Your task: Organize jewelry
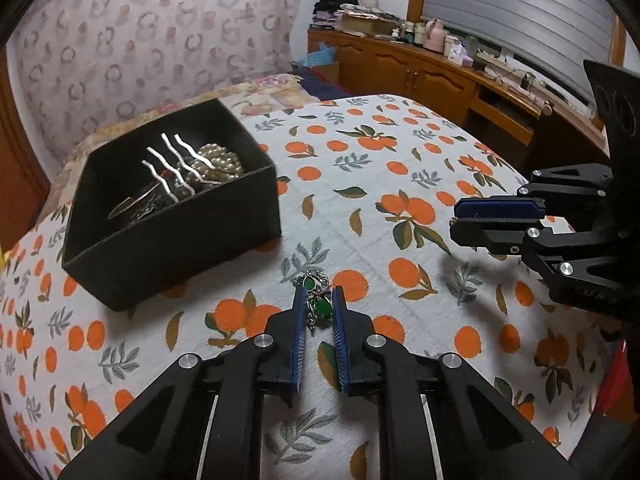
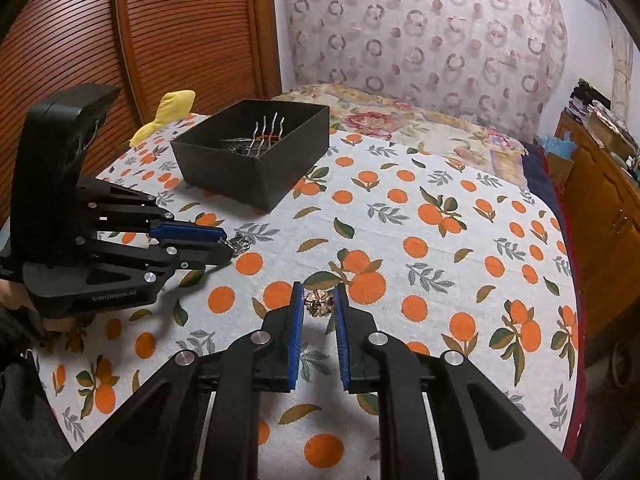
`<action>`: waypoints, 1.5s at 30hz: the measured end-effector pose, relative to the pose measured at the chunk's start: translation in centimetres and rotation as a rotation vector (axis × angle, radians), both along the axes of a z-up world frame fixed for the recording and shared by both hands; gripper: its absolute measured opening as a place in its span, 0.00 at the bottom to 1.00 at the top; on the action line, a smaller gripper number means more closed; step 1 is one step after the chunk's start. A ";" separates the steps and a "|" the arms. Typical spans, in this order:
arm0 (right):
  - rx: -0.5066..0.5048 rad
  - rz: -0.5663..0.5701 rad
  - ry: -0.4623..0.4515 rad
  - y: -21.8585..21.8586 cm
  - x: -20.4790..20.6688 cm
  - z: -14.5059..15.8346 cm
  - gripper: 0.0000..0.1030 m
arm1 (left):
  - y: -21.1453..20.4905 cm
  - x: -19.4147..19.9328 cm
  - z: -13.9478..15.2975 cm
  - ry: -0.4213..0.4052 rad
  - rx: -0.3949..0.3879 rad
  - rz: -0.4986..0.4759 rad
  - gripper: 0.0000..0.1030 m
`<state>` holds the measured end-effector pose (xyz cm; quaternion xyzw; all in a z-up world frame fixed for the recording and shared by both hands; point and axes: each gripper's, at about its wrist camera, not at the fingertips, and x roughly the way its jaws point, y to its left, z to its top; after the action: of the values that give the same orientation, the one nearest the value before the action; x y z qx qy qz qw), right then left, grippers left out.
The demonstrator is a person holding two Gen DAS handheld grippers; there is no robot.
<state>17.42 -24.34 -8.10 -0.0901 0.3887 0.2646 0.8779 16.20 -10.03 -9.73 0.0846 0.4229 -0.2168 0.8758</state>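
Note:
A black open box (image 1: 172, 240) stands on the orange-print cloth (image 1: 360, 168). It holds a silver wavy hair comb (image 1: 176, 164), a pearl cluster (image 1: 218, 162) and other metal pieces. My left gripper (image 1: 318, 292) points down at the cloth just in front of the box, shut on a silver piece with green stones (image 1: 320, 307). In the right wrist view its chain (image 2: 240, 245) hangs at the left gripper's tips (image 2: 226, 246). My right gripper (image 2: 319, 289) is shut on a small gold flower piece (image 2: 319, 304) above the cloth. From the left wrist view the right gripper (image 1: 456, 220) hovers at the right.
The box (image 2: 224, 172) sits near the far left corner of the bed. A yellow soft thing (image 2: 168, 116) lies behind it by a slatted wooden door (image 2: 160, 40). A wooden cabinet (image 1: 420, 76) with clutter runs along the right side. A patterned curtain (image 2: 420, 40) hangs behind.

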 end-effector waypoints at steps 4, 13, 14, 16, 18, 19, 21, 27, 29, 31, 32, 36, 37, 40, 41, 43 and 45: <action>0.003 0.008 -0.002 0.5 0.2 0.1 0.16 | 1.1 -0.2 0.9 -0.007 -0.035 0.016 0.11; 0.049 0.055 -0.061 3.0 1.5 3.0 0.16 | 4.0 0.4 5.6 -0.103 -0.091 0.072 0.11; 0.057 0.064 -0.072 3.5 1.7 3.5 0.16 | 4.3 0.6 6.0 -0.113 -0.092 0.080 0.11; 0.070 0.075 -0.083 4.3 2.2 4.2 0.16 | 5.1 1.2 7.0 -0.136 -0.095 0.101 0.11; 0.083 0.089 -0.094 5.3 2.8 4.9 0.16 | 5.9 1.7 7.8 -0.153 -0.101 0.121 0.11; 0.088 0.094 -0.097 5.6 3.0 5.1 0.16 | 6.3 2.1 8.2 -0.160 -0.106 0.132 0.11; 0.104 0.106 -0.101 6.6 3.8 5.6 0.16 | 6.9 2.7 8.6 -0.171 -0.111 0.148 0.11; 0.121 0.118 -0.084 8.7 6.2 5.3 0.16 | 8.6 4.7 8.6 -0.173 -0.118 0.197 0.12; 0.118 0.117 -0.075 9.4 6.8 4.9 0.16 | 8.9 5.0 8.3 -0.168 -0.121 0.210 0.12; 0.120 0.119 -0.061 9.9 7.5 4.5 0.16 | 9.3 5.1 7.9 -0.160 -0.129 0.219 0.12; 0.122 0.119 -0.056 10.2 7.8 4.3 0.16 | 9.3 5.0 7.8 -0.156 -0.133 0.221 0.12; 0.124 0.101 -0.039 10.7 8.8 3.3 0.17 | 9.7 4.6 7.7 -0.161 -0.127 0.241 0.14; 0.128 0.095 -0.035 10.7 9.0 3.1 0.17 | 9.9 4.5 7.8 -0.162 -0.130 0.245 0.18; 0.130 0.075 -0.034 10.6 9.1 3.0 0.28 | 10.3 3.7 8.2 -0.177 -0.131 0.257 0.29; 0.134 0.070 -0.036 10.6 9.1 3.0 0.34 | 10.3 3.6 8.3 -0.180 -0.128 0.260 0.31; 0.140 0.057 -0.045 10.4 8.9 3.2 0.34 | 10.4 2.8 8.6 -0.187 -0.125 0.266 0.35; 0.146 0.040 -0.053 10.1 8.3 3.5 0.35 | 10.4 1.9 8.8 -0.198 -0.120 0.276 0.42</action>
<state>25.76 -14.28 -4.63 -0.0407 0.3434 0.3073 0.8866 18.09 0.37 -0.92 -0.0056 0.3287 -0.1101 0.9380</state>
